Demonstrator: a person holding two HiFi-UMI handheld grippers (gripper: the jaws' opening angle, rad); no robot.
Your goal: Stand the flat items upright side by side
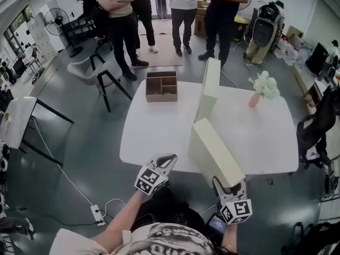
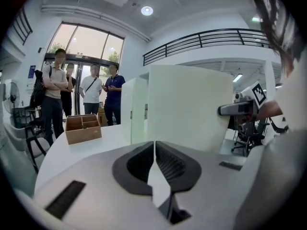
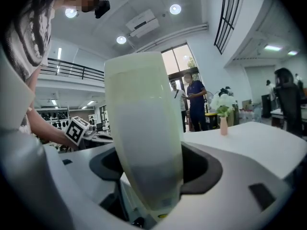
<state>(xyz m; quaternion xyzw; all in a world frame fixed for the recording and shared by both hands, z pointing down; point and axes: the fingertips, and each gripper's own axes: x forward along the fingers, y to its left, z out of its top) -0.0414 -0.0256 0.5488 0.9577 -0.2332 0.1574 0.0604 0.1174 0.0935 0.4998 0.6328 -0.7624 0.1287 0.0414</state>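
Grip of right gripper (image 1: 229, 184) on cream flat box (image 1: 212, 150) end, for standing beside upright box (image 1: 208, 92); left gripper (image 1: 169, 159) clenched, empty.

Head view: the end of the near cream box (image 1: 215, 152) covers the right gripper (image 1: 229, 189) fingertips and a stretch of the desk (image 1: 159, 137) near edge. The far cream box (image 1: 208, 89) hides a strip of desk toward the far edge. The people (image 1: 123, 15) past the far edge are cut off by the frame top.

Right gripper view: the near cream box fills the middle, its lower end blurred.

Left gripper view: the near cream box blocks most of the far cream box.
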